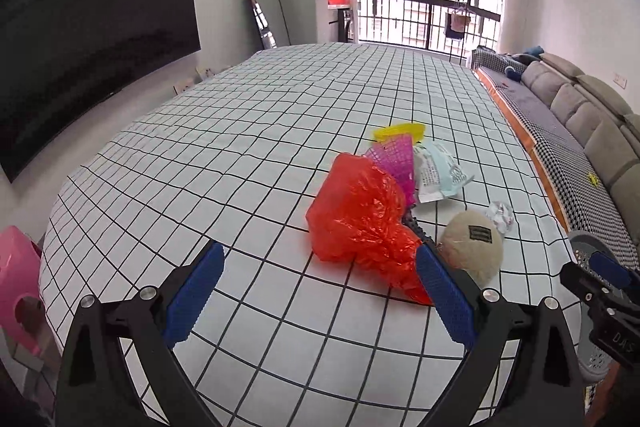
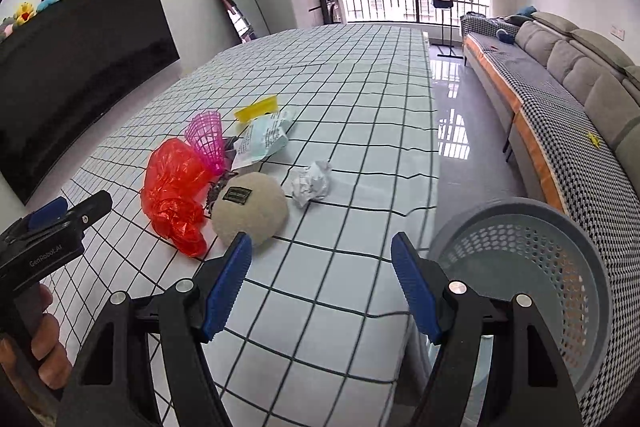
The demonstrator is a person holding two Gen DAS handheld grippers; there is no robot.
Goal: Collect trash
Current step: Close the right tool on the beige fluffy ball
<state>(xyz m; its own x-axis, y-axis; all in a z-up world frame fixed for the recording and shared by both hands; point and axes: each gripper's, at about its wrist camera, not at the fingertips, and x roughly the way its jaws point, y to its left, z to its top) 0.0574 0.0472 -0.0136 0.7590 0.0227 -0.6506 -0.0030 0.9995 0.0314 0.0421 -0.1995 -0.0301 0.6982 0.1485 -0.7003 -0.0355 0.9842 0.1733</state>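
Observation:
A crumpled red plastic bag lies on the checked tablecloth, with a pink mesh piece, a yellow piece, a pale printed wrapper, a crumpled white paper ball and a beige round hat around it. My left gripper is open just short of the bag, its right finger touching the bag's edge. My right gripper is open and empty near the table's front right edge, the hat beside its left finger. The bag and paper ball show there too.
A grey perforated basket stands right of the table beside my right gripper. A grey sofa runs along the right wall. A large dark screen hangs on the left. A pink container sits at the table's left end.

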